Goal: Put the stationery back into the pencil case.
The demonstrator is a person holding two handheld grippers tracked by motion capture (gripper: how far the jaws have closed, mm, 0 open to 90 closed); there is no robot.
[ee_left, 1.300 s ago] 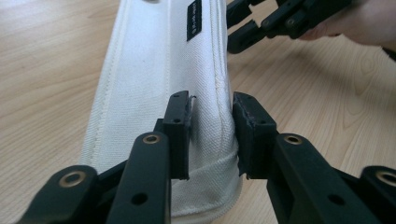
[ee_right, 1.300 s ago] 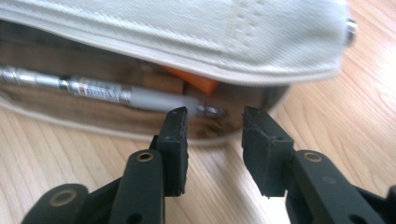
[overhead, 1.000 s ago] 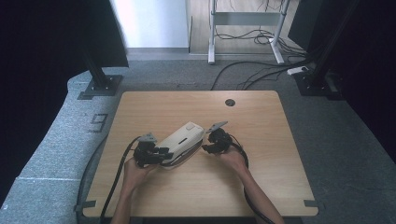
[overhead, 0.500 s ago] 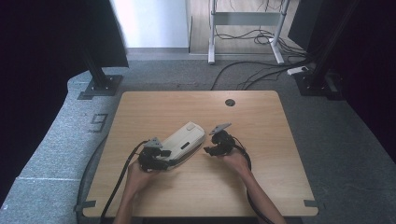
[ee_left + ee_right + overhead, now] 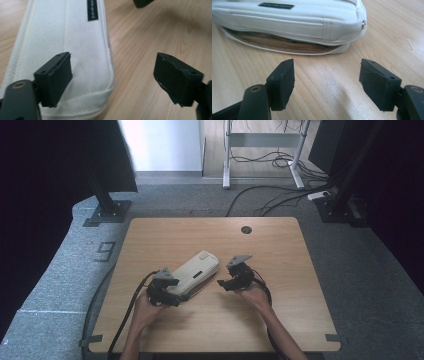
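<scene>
Both tongs have just been opening and now stand wide with nothing between them: the left tongs (image 5: 172,292) sit at the near end of the white pencil case (image 5: 196,271), one pad (image 5: 56,77) over its fabric without pressing, and the right tongs (image 5: 223,284) hover just beside its long, gaping side. The case lies slantwise mid-tabletop (image 5: 280,320). To go on well, probably steady the near end with the left and pinch the open flap (image 5: 287,46) squarely, not its edge.

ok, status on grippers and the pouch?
Left gripper and right gripper open, jaws just opened, nothing held. Pouch flat on table, mouth gaping. Nothing in the way.
</scene>
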